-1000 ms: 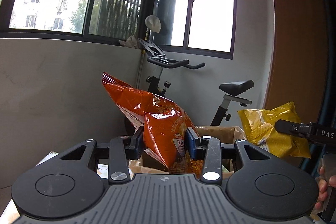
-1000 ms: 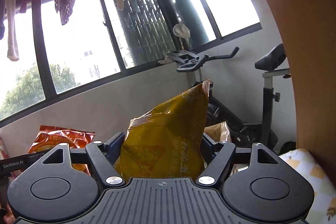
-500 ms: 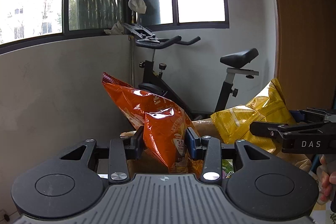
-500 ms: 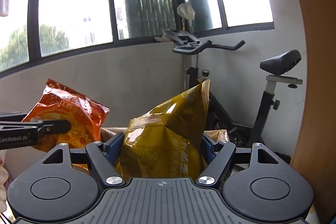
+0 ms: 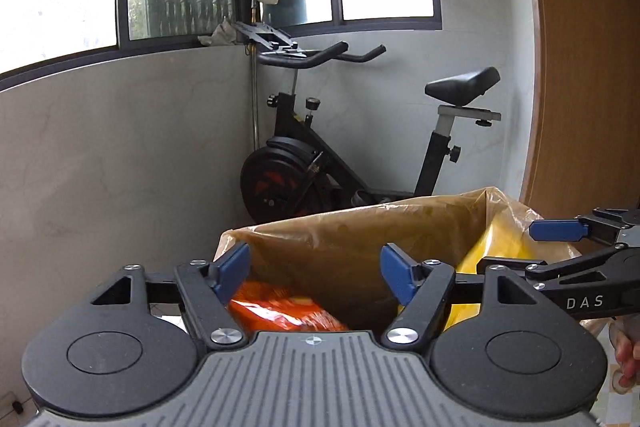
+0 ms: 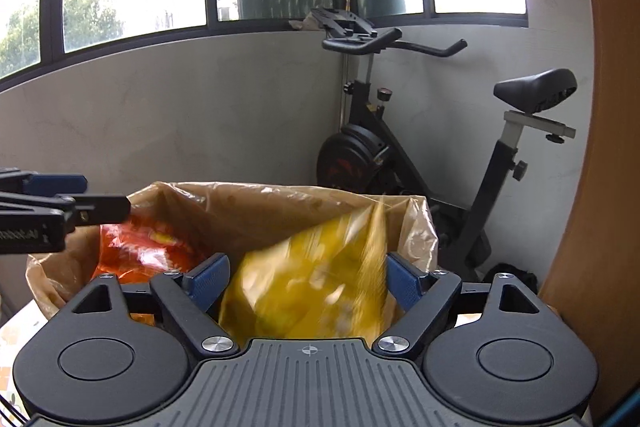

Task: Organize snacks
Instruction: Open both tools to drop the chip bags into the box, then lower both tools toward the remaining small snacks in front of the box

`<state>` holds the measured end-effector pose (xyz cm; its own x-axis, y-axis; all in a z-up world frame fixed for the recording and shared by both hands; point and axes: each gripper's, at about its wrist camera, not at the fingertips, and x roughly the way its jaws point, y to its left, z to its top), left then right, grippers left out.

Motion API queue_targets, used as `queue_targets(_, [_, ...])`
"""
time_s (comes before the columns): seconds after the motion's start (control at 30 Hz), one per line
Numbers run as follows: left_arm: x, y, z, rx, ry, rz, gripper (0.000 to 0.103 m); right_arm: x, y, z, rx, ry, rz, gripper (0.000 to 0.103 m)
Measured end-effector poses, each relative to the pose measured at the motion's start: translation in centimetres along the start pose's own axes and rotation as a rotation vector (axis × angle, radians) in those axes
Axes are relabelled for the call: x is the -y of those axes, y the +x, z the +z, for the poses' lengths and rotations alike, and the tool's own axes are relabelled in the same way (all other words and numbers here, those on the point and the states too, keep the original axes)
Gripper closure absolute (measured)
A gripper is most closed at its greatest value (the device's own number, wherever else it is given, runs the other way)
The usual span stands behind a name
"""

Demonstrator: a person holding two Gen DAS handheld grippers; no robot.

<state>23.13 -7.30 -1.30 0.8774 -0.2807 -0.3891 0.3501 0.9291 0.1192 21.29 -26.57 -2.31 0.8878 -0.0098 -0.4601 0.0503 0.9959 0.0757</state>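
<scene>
- Jaws on my left gripper (image 5: 316,273) are opening, blue pads spread wide with nothing pressed between them; I see only the box interior through the gap.
- Orange chip bag (image 5: 280,311) lies below and just past my left pads, down inside the box, nearer the left pad than the right and touching neither.
- My right gripper (image 6: 308,277) is also opening. The yellow chip bag (image 6: 316,291) sits between its pads, blurred with motion; I cannot tell whether either pad still touches it, though the bag reads as loose, not pinched.
- That yellow bag's lower part is inside the box, on its right side; from my left camera it shows as a yellow patch (image 5: 500,259) against the right wall.
- The cardboard box (image 5: 340,227) is lined with a translucent plastic bag whose rim folds over the edges. Both snack bags are within it, orange left, yellow right.
- An exercise bike (image 6: 420,147) stands behind the box against the grey wall, under the windows.
- Fingers of a hand (image 5: 626,359) show at the right edge of my left view.
</scene>
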Motion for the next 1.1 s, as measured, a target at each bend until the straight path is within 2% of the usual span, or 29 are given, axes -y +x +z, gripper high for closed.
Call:
queue_targets(0.1, [0.0,-0.3,0.2,0.003,-0.007,0.005,0.024,0.1,-0.6,0.1,0.005,0.018,-0.001,0.015])
queue_targets(0.4, [-1.4,-2.8,-0.4,0.000,-0.079,-0.004,0.024,0.5,-3.3,0.0,0.017,0.040,-0.004,0.014])
queue_targets(0.67, [-3.6,-6.1,-2.9,-0.020,-0.148,0.021,0.024,1.0,-6.9,-0.9,0.044,0.077,0.002,0.014])
queue_targets(0.87, [-4.6,-8.4,-4.0,-0.024,-0.174,0.048,0.024,0.5,-9.5,-1.7,0.063,0.066,-0.005,0.014])
queue_targets(1.1, [-4.7,-11.3,-6.4,-0.025,-0.205,0.044,0.024,-0.9,-12.5,-3.8,0.067,0.043,0.010,0.014])
